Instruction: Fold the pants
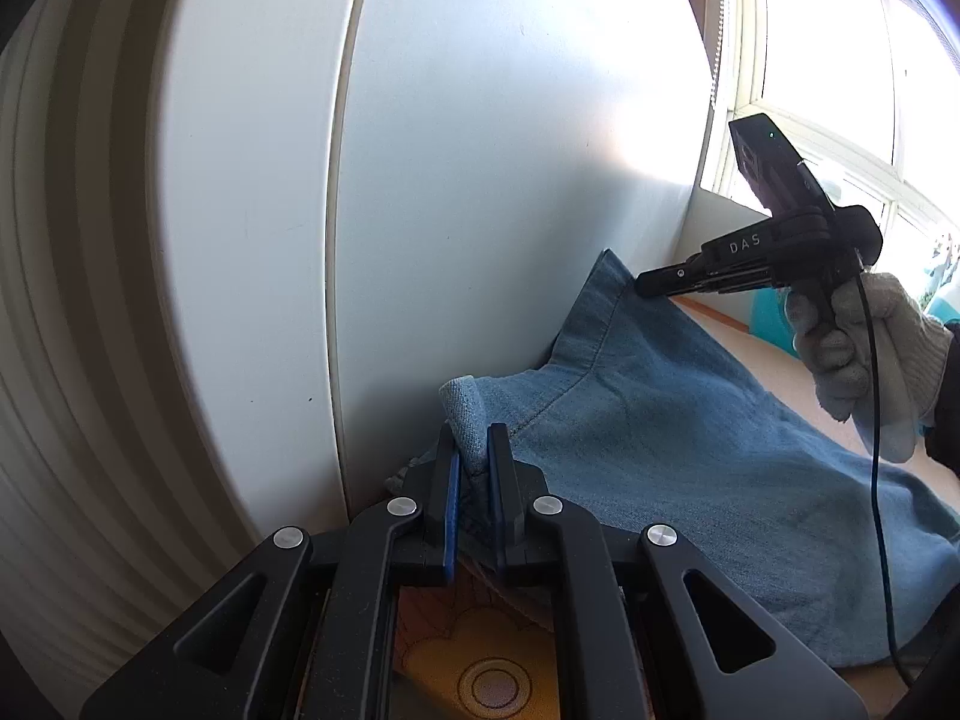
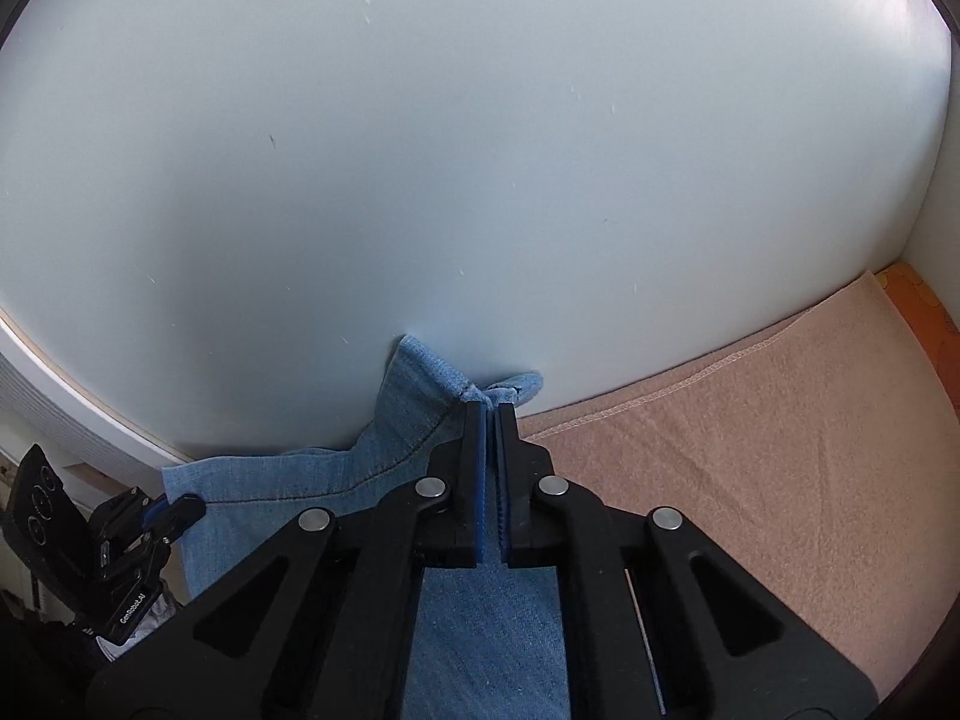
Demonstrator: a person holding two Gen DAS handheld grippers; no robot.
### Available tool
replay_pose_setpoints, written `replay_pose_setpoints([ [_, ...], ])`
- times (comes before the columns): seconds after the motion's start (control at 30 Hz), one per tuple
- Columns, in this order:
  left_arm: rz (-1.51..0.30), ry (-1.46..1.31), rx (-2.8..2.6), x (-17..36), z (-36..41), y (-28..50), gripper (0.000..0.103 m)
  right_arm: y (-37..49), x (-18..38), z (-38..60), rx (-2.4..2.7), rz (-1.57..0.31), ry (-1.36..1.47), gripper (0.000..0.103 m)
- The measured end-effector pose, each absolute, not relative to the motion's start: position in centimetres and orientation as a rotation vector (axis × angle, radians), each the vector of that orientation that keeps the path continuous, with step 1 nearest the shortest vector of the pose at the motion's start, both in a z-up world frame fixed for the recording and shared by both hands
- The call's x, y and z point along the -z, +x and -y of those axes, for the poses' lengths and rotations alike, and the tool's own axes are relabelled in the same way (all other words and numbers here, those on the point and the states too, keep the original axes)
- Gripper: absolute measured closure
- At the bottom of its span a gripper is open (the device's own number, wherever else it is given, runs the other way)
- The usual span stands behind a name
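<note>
Denim fills the narrow gap of the left tool (image 1: 473, 450), whose blue-padded fingers are clamped on a bunched edge of the pants (image 1: 660, 420) close to the white wall (image 1: 510, 150). Fingers of the right tool (image 2: 495, 414) are likewise pressed together on another edge of the same blue jeans, lifted against the wall, with a gloved hand (image 1: 864, 354) gripping its handle in the left view. Between both tools the pants spread over a pinkish towel (image 2: 750, 420) on the surface below, and a bright window (image 1: 840, 60) stands beyond.
</note>
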State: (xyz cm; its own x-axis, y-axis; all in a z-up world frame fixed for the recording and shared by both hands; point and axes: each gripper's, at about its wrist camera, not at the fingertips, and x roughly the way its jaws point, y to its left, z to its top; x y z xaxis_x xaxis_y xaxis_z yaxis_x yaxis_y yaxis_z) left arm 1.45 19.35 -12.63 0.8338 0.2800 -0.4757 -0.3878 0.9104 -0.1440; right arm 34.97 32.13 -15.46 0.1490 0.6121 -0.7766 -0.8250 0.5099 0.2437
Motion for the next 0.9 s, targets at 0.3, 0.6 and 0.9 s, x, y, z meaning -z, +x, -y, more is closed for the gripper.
replay_pose_setpoints([
  [0.3,-0.51,-0.244,-0.387,14.4,-19.4,1.6,0.091,33.6,17.3,-33.7,-0.914,-0.942,-0.413,0.099],
  [0.6,-0.467,-0.318,-0.398,13.0,-21.4,-2.3,0.08,24.7,12.4,-30.9,-1.017,-0.875,-0.379,0.077],
  [0.9,-0.462,-0.297,-0.333,11.3,-21.0,-7.1,0.08,14.5,16.8,-34.5,-1.174,-0.898,-0.558,0.077],
])
